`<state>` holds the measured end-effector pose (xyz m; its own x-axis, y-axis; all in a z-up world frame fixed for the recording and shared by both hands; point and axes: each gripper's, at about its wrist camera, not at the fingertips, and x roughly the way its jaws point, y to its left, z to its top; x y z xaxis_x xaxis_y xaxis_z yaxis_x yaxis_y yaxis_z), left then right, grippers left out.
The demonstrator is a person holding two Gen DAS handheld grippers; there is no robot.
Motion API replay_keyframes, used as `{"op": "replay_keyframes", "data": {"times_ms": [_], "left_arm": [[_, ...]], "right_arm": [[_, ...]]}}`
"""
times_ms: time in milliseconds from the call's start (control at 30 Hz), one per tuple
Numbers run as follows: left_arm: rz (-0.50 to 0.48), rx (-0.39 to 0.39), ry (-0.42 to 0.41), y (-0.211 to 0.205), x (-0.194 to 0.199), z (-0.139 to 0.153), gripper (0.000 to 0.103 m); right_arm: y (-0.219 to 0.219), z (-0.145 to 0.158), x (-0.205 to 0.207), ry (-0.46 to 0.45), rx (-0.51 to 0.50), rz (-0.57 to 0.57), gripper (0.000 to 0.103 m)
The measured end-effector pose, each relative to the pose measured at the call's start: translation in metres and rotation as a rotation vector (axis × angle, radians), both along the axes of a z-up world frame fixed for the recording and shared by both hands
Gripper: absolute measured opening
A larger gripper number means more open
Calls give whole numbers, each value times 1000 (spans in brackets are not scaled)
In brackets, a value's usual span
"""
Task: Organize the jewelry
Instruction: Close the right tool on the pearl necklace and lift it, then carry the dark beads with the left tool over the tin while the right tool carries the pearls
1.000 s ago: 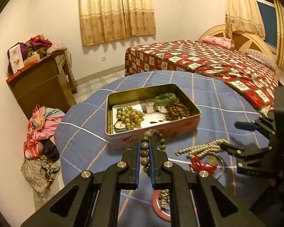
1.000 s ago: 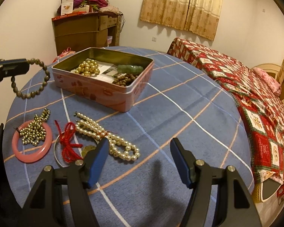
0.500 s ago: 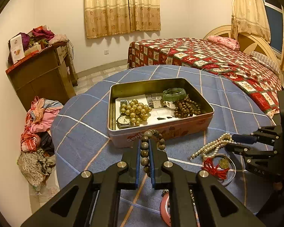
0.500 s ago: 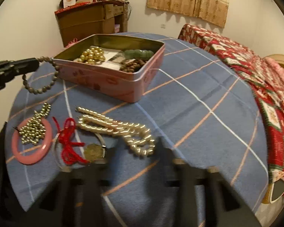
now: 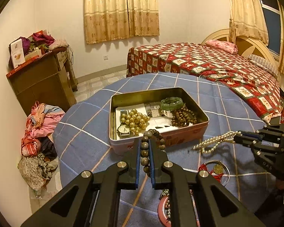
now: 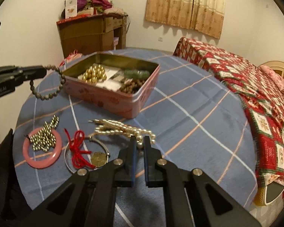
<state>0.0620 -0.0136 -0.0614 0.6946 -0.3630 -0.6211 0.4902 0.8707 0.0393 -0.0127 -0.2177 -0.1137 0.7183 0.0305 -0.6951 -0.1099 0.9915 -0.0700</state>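
Observation:
An open pink tin stands mid-table on the blue checked cloth. It holds gold beads, a green bangle, brown beads and a watch. My left gripper is shut on a dark bead bracelet, held in the air just before the tin's near wall. From the right wrist view the bracelet hangs left of the tin. My right gripper is closing on the pearl necklace, which sits pinched between its pads. In the left wrist view the necklace hangs from it just above the cloth.
A pink bangle with a strand of small gold beads across it lies at the table's near left. Beside it is a wire ring with red cord and a coin. A bed, a dresser and a clothes pile surround the table.
My right gripper went from wide open to closed on the pearl necklace, and one end of the necklace has come up off the cloth. The left gripper keeps its hold on the bracelet.

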Motion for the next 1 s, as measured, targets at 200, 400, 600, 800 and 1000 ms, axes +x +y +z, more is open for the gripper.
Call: {"op": "replay_keyframes", "data": {"times_ms": [200, 400, 600, 800, 1000], "left_arm": [[7, -10, -31, 1, 0, 14, 8], [14, -16, -62, 1, 1, 29, 8], [12, -13, -80, -3, 4, 36, 8], [15, -8, -91, -7, 11, 41, 8], [17, 7, -102, -10, 18, 44, 8]], "right_arm": [[-1, 26, -3, -61, -5, -11, 8], [-3, 41, -3, -103, -21, -22, 8], [-4, 54, -1, -138, -26, -21, 8], [-3, 65, 7, -170, -36, -18, 8], [1, 74, 15, -194, -44, -7, 8]]}}
